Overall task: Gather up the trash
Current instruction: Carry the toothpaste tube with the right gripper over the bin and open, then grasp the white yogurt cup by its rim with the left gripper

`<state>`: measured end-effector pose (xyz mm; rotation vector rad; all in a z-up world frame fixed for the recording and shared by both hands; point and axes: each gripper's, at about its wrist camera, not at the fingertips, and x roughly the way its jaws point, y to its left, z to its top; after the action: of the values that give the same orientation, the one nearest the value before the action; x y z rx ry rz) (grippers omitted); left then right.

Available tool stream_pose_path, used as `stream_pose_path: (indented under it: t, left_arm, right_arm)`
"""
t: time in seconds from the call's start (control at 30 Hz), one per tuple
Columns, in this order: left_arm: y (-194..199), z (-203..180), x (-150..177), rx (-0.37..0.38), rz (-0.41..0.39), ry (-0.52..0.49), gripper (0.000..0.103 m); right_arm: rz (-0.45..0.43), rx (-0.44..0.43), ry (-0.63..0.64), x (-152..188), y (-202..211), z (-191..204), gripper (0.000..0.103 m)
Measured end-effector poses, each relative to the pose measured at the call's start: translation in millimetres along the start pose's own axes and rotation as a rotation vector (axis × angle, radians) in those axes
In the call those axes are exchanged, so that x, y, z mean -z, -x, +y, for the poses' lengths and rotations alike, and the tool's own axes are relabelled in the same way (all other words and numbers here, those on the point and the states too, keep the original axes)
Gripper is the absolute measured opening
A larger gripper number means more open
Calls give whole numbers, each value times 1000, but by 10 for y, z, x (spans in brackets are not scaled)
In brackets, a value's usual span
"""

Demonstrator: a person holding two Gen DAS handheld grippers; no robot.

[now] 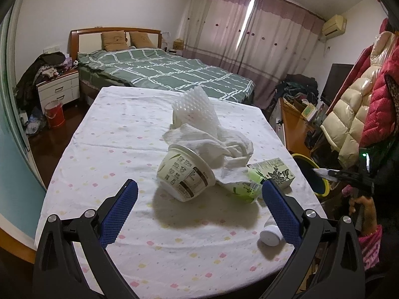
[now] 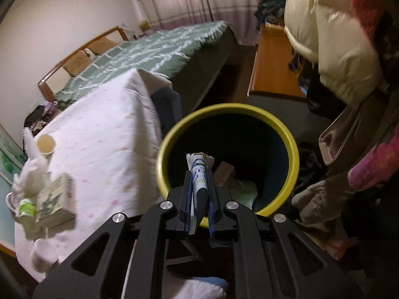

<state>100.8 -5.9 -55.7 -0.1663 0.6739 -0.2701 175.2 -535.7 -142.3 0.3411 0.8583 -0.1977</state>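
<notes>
Over the bin (image 2: 295, 154) beside the surface's right edge, your right tongs (image 2: 199, 186) are clenched on a flattened white-and-blue tube (image 2: 199, 172), its crimped end poking out past the tips and already above the yellow rim. Inside the bin you can make out a brown carton and something pale green at the bottom, so I judge a few pieces are already collected; this tube looks like the next to go in, and it has not been let go yet. Plenty is left on the cloth-covered surface (image 1: 112, 134): a tipped-over paper bowl (image 1: 185, 174) lying on its side near the middle, a crumpled white cloth or tissue wad (image 1: 214, 144) just behind it and touching its rim, a white foam net sleeve (image 1: 194, 109) standing behind that, a green printed box (image 1: 274, 172) near the right edge, a crushed green-and-white packet (image 1: 243, 190) between the bowl and the box, and a small white bottle (image 1: 270, 234) by the near right corner. So the job seems well short of finished. Your left tongs (image 1: 199, 199) hang released, fingers spread wide and empty, low over the near edge of the surface and aimed at the bowl, which sits between and just beyond the blue pads (image 1: 117, 214). From the left view your right hand (image 1: 362, 208) grips its handle out past the right edge, level and pointing toward the bin.
</notes>
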Motion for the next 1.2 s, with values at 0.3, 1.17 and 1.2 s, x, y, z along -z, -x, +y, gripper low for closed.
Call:
stream_pose_path:
  t: [0.3,1.17,1.2]
  left_arm:
    - [-197,-48,-7,19,39,-18,98]
    - [-860,198,-90,113,128,-351,98]
    - [-941,220,-101,112,143,-370,98]
  right_arm:
    - [54,45,-15,-118,-464,-59,17]
    - [44,18,11,-123,-391,284,37]
    - [44,16,16,-124,-385,315,37]
